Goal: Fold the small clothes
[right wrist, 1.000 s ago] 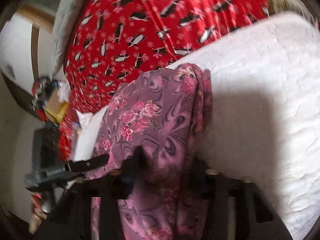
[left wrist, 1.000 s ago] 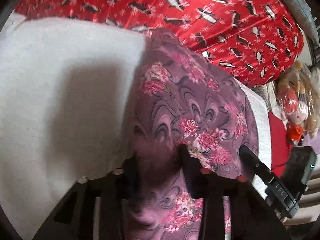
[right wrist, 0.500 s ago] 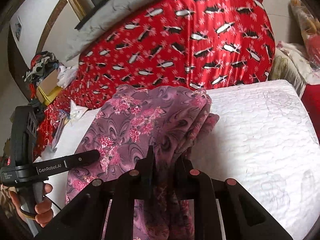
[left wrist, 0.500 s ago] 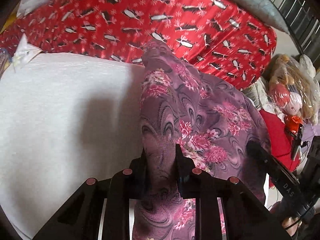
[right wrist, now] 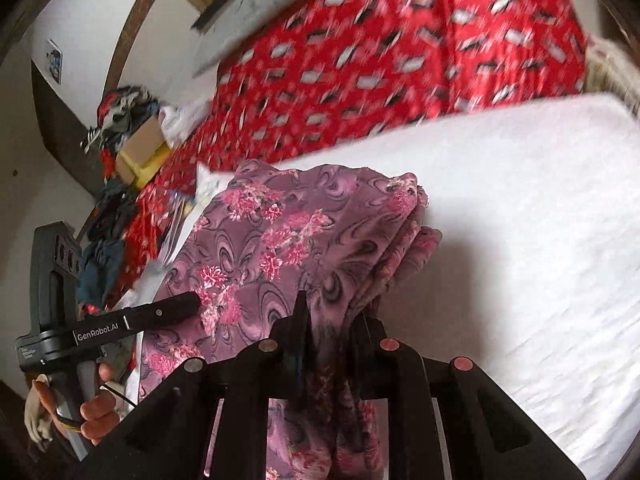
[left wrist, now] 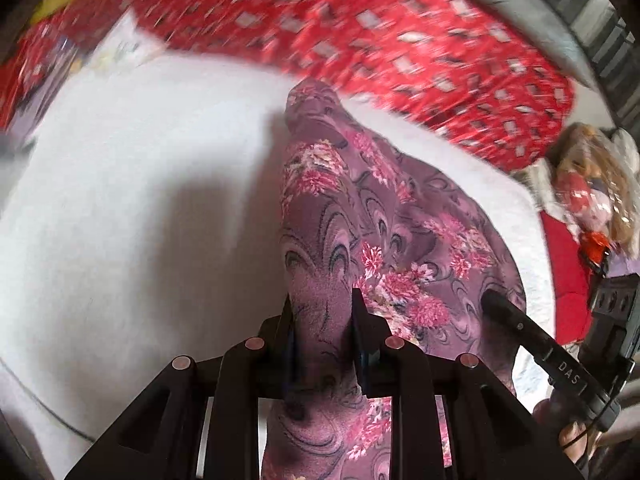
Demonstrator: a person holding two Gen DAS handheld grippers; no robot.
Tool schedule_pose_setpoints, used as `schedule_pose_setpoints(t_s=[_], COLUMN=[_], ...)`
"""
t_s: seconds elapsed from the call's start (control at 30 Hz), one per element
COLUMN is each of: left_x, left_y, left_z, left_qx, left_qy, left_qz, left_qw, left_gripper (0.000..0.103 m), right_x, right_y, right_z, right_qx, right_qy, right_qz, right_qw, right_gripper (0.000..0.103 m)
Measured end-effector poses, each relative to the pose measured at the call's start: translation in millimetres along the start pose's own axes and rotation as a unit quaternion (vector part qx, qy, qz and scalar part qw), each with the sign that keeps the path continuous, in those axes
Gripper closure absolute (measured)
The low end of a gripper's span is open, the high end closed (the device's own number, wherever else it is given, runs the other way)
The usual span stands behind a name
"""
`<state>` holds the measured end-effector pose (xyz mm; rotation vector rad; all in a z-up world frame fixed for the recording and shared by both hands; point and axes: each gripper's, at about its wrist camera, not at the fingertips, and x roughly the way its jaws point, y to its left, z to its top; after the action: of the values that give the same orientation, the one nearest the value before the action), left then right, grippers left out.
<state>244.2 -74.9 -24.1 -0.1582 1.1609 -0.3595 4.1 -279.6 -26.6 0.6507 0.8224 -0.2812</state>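
A purple garment with pink flowers (left wrist: pixel 360 216) hangs between my two grippers above a white mattress (left wrist: pixel 140 184). My left gripper (left wrist: pixel 322 300) is shut on its left edge. My right gripper (right wrist: pixel 332 308) is shut on its right edge, where the cloth (right wrist: pixel 288 240) bunches in folds. The far end of the garment rests on the mattress (right wrist: pixel 540 220). In the right wrist view the left gripper (right wrist: pixel 176 308) shows side-on at the cloth. In the left wrist view the right gripper (left wrist: pixel 504 308) shows at the cloth's right side.
A red blanket with black-and-white figures (left wrist: pixel 380 32) lies beyond the mattress and also shows in the right wrist view (right wrist: pixel 400 40). A stuffed toy in plastic (left wrist: pixel 588 184) sits at the right. A cardboard box and piled clothes (right wrist: pixel 132 140) stand at the far left.
Both grippers have kept their hold on the garment and moved back with it, lifting it. More of the white mattress beyond it shows. Both views are blurred by motion.
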Motion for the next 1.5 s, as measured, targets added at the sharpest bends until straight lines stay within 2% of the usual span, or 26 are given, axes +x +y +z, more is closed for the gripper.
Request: schedule_pose_setpoints(t_s=[0.1,0.17,0.2,0.33,0.43,0.5,0.57,0.63,0.67,0.7,0.77,0.8,0.87,0.9,0.93,0.97,1.0,1.07,1.1,1.2,1.27,1.33,1.37,1.43,1.47,1.5], left_x=[24,26,20,-7,-16,-13,-6,3,6,10,27,39,49,50,50,46,37,24,18,30,45,33,20,-3,-13,-21], left_y=[25,38,43,45,35,25,14,7,4,2,1,0,-2,-7,-12,-15,-15,-14,-14,-8,-7,-12,-12,-10,-6,-1], left_z=[-4,-6,-6,-1,9,15,22,28,30,32,33,34,35,37,36,36,34,29,25,20,20,19,17,9,3,-6], left_qx=[-0.022,-0.033,-0.039,-0.026,-0.014,-0.001,0.015,0.033,0.040,0.047,0.053,0.055,0.063,0.075,0.083,0.087,0.085,0.083,0.082,0.074,0.083,0.100,0.104,0.104,0.103,0.098], left_qy=[0.035,0.041,0.038,0.005,-0.018,-0.019,-0.015,-0.020,-0.027,-0.036,-0.038,-0.033,-0.034,-0.033,-0.030,-0.028,-0.031,-0.043,-0.052,-0.041,-0.024,-0.025,-0.029,-0.044,-0.053,-0.060], left_qz=[0.033,0.005,-0.006,-0.016,-0.022,-0.017,-0.004,0.010,0.020,0.036,0.055,0.063,0.077,0.087,0.090,0.087,0.074,0.051,0.046,0.066,0.084,0.094,0.089,0.068,0.058,0.051], left_qw=[0.9986,0.9986,0.9985,0.9995,0.9995,0.9997,0.9998,0.9992,0.9987,0.9976,0.9964,0.9959,0.9945,0.9928,0.9920,0.9920,0.9931,0.9943,0.9942,0.9942,0.9927,0.9902,0.9902,0.9913,0.9916,0.9921], left_gripper=[0.080,0.078,0.076,0.077,0.077,0.076,0.076,0.076,0.076,0.076,0.076,0.076,0.076,0.076,0.076,0.076,0.076,0.076,0.074,0.061,0.060,0.061,0.061,0.061,0.061,0.059], right_x=[32,54,59,41,23,28,45,63,67,65,60,61,79,92,95,90,81,64,52,48,68,100,90,74,64,53], right_y=[1,-5,-11,-24,-28,-27,-27,-29,-29,-28,-26,-27,-37,-48,-54,-56,-51,-37,-24,-2,0,-10,-7,3,9,17], right_z=[-20,-32,-36,-30,-13,-5,3,9,12,16,19,20,18,16,17,19,23,26,26,24,22,13,15,18,17,12], right_qx=[0.014,0.019,0.029,0.057,0.073,0.077,0.075,0.075,0.078,0.076,0.059,0.044,0.038,0.048,0.059,0.070,0.070,0.041,0.007,-0.046,-0.063,-0.066,-0.069,-0.078,-0.090,-0.116], right_qy=[0.030,0.060,0.065,0.044,-0.002,0.001,0.019,0.040,0.033,0.017,-0.017,-0.025,0.002,0.031,0.034,0.028,0.022,0.005,-0.008,-0.018,0.012,0.084,0.063,0.066,0.065,0.076], right_qz=[-0.009,-0.043,-0.043,-0.043,-0.049,-0.034,-0.044,-0.069,-0.051,-0.033,-0.018,-0.026,-0.061,-0.065,-0.053,-0.044,-0.051,-0.059,-0.041,-0.027,-0.047,-0.086,-0.084,-0.093,-0.082,-0.050], right_qw=[0.999,0.997,0.997,0.996,0.996,0.996,0.996,0.994,0.995,0.996,0.998,0.998,0.997,0.996,0.996,0.996,0.996,0.997,0.999,0.998,0.997,0.991,0.992,0.990,0.990,0.989], right_gripper=[0.086,0.082,0.078,0.073,0.072,0.060,0.056,0.064,0.089,0.093,0.093,0.093,0.092,0.092,0.092,0.090,0.082,0.082,0.082,0.082,0.081,0.085,0.085,0.078,0.078,0.078])
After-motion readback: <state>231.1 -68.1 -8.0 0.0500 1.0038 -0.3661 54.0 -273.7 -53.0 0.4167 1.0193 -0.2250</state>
